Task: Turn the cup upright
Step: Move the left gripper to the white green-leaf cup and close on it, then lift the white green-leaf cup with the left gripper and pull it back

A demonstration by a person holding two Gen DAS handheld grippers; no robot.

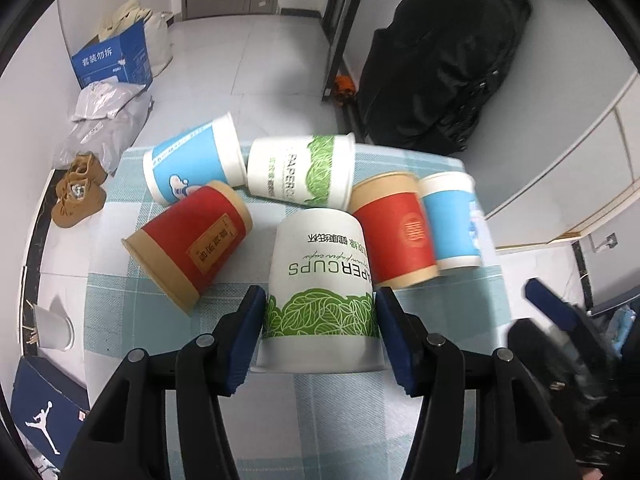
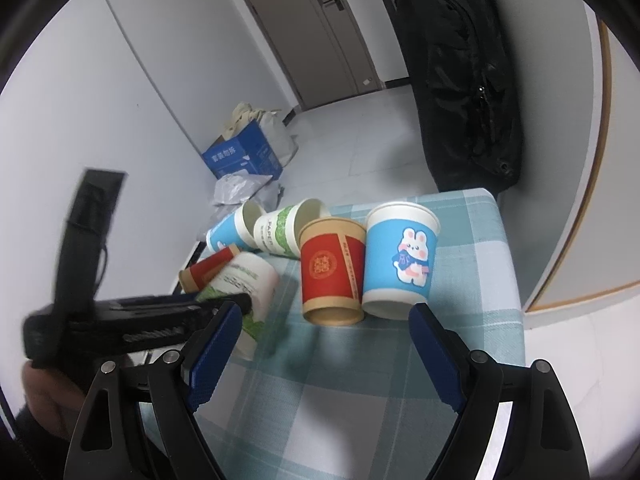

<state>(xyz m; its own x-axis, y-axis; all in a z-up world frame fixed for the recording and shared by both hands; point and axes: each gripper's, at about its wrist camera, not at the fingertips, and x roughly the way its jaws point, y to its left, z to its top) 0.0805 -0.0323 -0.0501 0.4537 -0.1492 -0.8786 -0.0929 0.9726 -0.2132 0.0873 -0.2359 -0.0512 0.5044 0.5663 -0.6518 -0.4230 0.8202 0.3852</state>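
Observation:
A white paper cup with green leaves [image 1: 320, 292] lies on its side on the checked tablecloth [image 1: 340, 420], base pointing away. My left gripper [image 1: 319, 332] is shut on it, blue pads [image 1: 246, 340] pressing both sides near the rim. The same cup shows in the right wrist view [image 2: 250, 284], partly behind the left gripper's black body. My right gripper [image 2: 325, 354] is open and empty above the cloth, in front of an upright red cup [image 2: 333, 270] and an upright blue bunny cup [image 2: 400, 260].
Three more cups lie on their sides: red [image 1: 188, 244], blue [image 1: 194, 160], white and green [image 1: 300, 172]. Upright red [image 1: 394, 228] and blue [image 1: 452, 220] cups stand right of the held cup. A black bag [image 1: 448, 52] stands behind the table. Boxes and bags sit on the floor at left.

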